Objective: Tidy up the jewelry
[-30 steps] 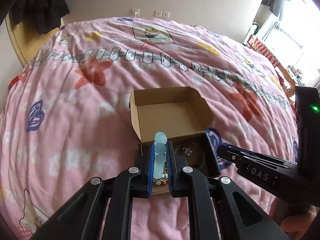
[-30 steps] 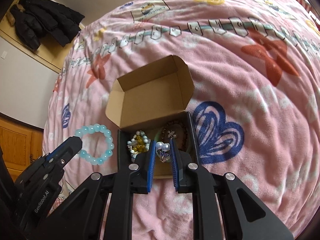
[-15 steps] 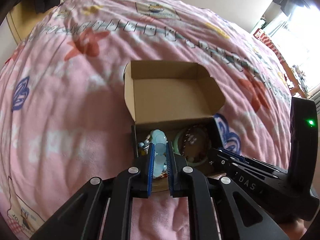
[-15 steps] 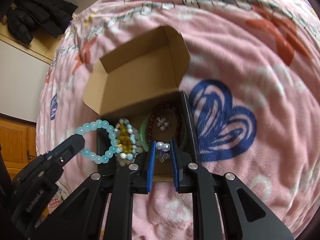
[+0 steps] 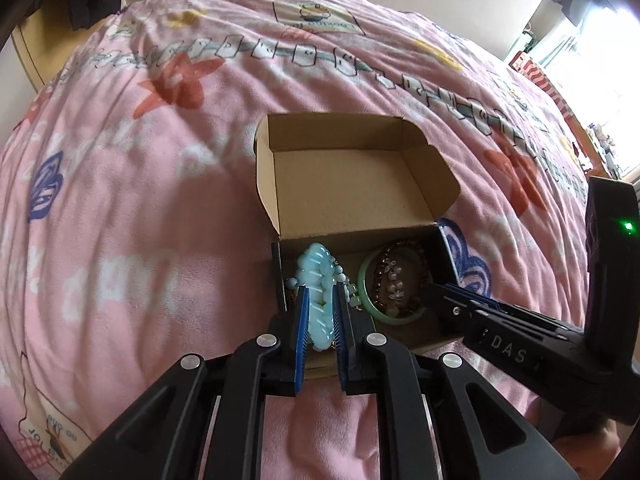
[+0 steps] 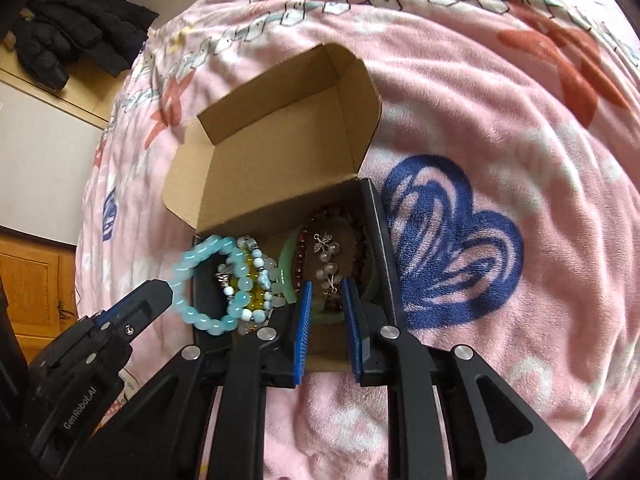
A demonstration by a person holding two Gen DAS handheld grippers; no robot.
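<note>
An open cardboard box (image 5: 352,184) (image 6: 276,140) lies on the pink bedspread, lid flap up at the far side. My left gripper (image 5: 320,292) is shut on a light blue bead bracelet (image 5: 318,276) (image 6: 200,280) and holds it over the box's left end. My right gripper (image 6: 325,288) is open over the box's right part; a pearl brooch (image 6: 328,264) lies in the box just beyond its fingertips. The box also holds a green bangle (image 5: 384,312), a dark red bead bracelet (image 6: 332,220) and a yellow and white bead piece (image 6: 256,280).
The pink patterned bedspread (image 5: 120,200) surrounds the box. A black jacket (image 6: 76,32) hangs at the far left. A wooden cabinet (image 6: 28,280) stands at the left edge. A window (image 5: 600,52) is at the far right.
Both grippers have moved closer down over the box. My right gripper has opened and let go of the pearl brooch, which now lies in the box. The blue bracelet is lower over the box.
</note>
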